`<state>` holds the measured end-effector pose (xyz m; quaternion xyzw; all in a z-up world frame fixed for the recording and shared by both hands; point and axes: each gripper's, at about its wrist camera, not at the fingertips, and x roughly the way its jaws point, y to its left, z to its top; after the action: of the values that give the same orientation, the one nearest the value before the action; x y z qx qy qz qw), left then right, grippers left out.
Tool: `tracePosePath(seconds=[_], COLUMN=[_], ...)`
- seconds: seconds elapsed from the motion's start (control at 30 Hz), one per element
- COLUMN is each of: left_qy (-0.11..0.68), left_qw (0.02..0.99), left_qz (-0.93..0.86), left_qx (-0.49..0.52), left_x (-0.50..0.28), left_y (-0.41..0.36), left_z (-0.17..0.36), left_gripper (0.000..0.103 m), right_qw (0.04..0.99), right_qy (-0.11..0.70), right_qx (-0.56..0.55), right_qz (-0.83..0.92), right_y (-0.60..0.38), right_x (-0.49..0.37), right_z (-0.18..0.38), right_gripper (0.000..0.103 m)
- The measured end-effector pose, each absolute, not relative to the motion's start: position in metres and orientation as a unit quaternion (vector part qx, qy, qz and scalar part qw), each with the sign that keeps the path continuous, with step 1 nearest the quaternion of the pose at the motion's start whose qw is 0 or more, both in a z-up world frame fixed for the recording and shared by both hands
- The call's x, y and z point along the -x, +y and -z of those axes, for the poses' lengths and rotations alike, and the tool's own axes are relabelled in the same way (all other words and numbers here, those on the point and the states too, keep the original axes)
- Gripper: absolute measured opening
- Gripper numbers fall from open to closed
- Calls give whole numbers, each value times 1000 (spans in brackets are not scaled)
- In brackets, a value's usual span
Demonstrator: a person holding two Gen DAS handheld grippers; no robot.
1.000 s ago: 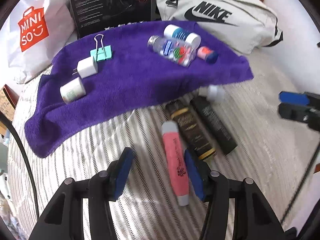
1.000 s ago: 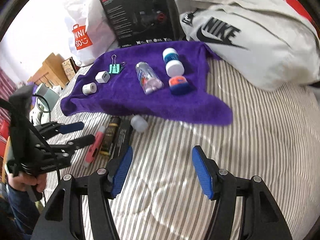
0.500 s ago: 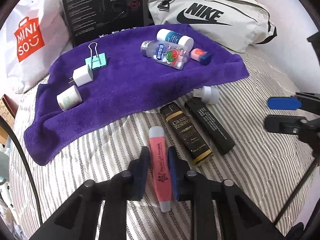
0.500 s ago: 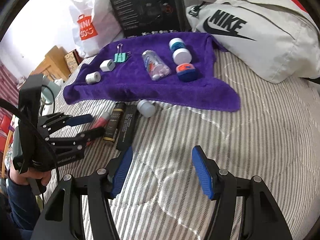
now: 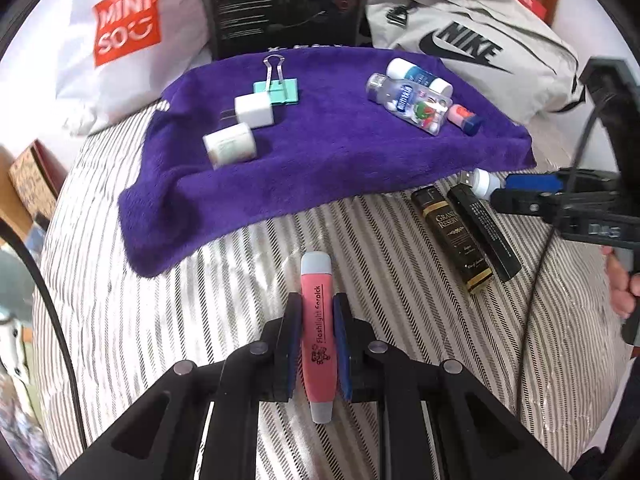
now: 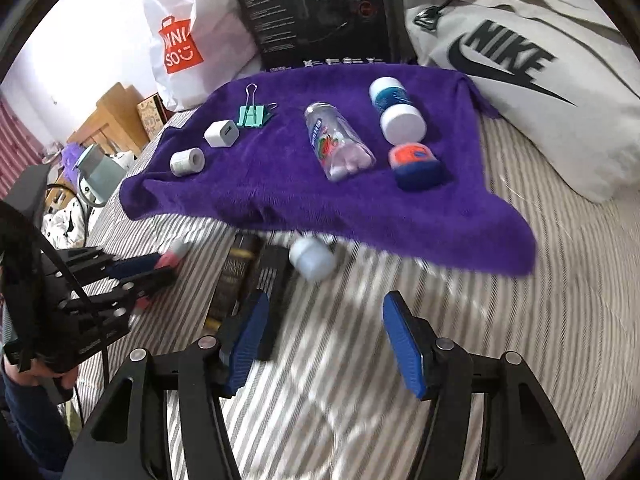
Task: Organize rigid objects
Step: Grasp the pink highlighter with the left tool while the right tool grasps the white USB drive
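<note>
Left gripper [image 5: 316, 332]: jaws clamped on a pink flashlight pen [image 5: 317, 340], blue pads pressing its two long sides, grey caps protruding at both ends; the pen lies over the striped bedcover [image 5: 160, 320], forward of the purple towel [image 5: 340, 152]. Right gripper [image 6: 324, 340]: jaws standing partly apart, nothing between the pads, hovering over the bedcover just short of a small white USB plug [image 6: 312, 258]. Beside that plug, on the stripes: a black-and-gold tube [image 5: 452, 236] and a black tube [image 5: 484, 236], side by side. On the towel, left group: teal binder clip [image 5: 276, 88], white charger cube [image 5: 254, 110], small white roll [image 5: 230, 146]. On the towel, right group: clear bottle of pills [image 5: 408, 102], white-and-blue bottle [image 5: 418, 76], orange-and-blue tin [image 5: 464, 116]. Behind the towel: white Miniso bag [image 5: 124, 28], black carton [image 5: 284, 0], grey Nike bag [image 5: 468, 44].
</note>
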<state>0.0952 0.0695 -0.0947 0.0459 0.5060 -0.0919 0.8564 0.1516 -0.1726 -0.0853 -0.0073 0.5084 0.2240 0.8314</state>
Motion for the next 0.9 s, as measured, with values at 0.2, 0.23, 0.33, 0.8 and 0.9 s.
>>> tracePosePath(seconds=[0.2, 0.23, 0.33, 0.8, 0.9], left_qy=[502, 503, 502, 500, 499], left_qw=[859, 859, 859, 860, 861], left_qz=[89, 89, 90, 93, 89], left_qx=[-40, -38, -42, -34, -31], left_x=[-91, -91, -90, -88, -88], left_y=[70, 70, 69, 72, 74], left_z=[96, 96, 96, 96, 96], left_gripper=[16, 15, 16, 16, 16], right_qw=[828, 830, 829, 822, 824], right_qy=[514, 508, 505, 502, 504], right_qx=[47, 54, 69, 94, 85], right_qz=[-219, -223, -232, -251, -244], right_y=[-161, -159, -153, -134, -145], right_x=[-169, -169, -170, -173, -168], right_z=[100, 99, 99, 100, 95], right_gripper=[47, 46, 45, 25, 25])
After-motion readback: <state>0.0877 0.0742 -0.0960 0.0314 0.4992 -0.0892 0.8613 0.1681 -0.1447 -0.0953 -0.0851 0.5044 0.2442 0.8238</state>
